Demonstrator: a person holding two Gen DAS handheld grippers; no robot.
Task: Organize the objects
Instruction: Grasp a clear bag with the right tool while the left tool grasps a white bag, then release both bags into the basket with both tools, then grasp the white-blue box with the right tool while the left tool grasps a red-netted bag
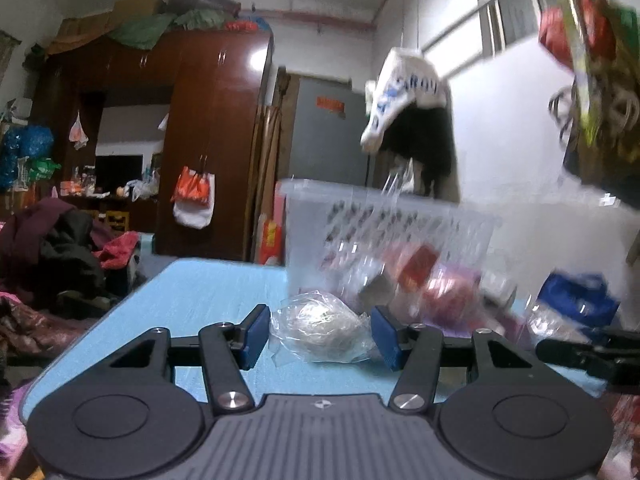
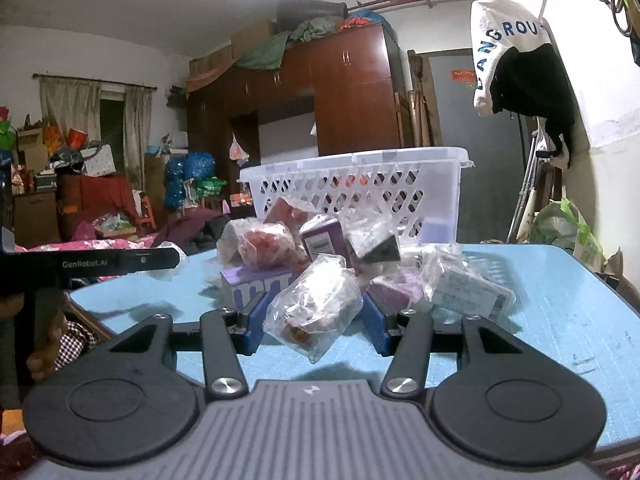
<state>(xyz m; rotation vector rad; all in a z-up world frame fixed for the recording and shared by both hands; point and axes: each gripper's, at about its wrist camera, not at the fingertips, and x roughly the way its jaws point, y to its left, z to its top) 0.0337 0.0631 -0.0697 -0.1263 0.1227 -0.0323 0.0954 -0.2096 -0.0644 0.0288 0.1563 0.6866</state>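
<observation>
A white slotted plastic basket [image 2: 360,184] stands on the blue table [image 2: 560,312]; it also shows in the left wrist view [image 1: 320,216]. In front of it lies a pile of several small plastic-wrapped packets and boxes [image 2: 328,240]. My left gripper [image 1: 318,336] is open around a clear wrapped packet [image 1: 320,332] that rests on the table. My right gripper [image 2: 314,320] holds a clear wrapped packet [image 2: 316,312] between its blue pads, tilted and hanging just above the table. The left gripper's body [image 2: 100,264] shows at the left of the right wrist view.
A purple box [image 2: 256,284] lies left of the pile, a labelled packet [image 2: 468,284] to the right. A blue object [image 1: 576,300] sits at the table's right. A bed with clothes [image 1: 60,264] is left of the table. Garments hang at the wall [image 2: 520,64].
</observation>
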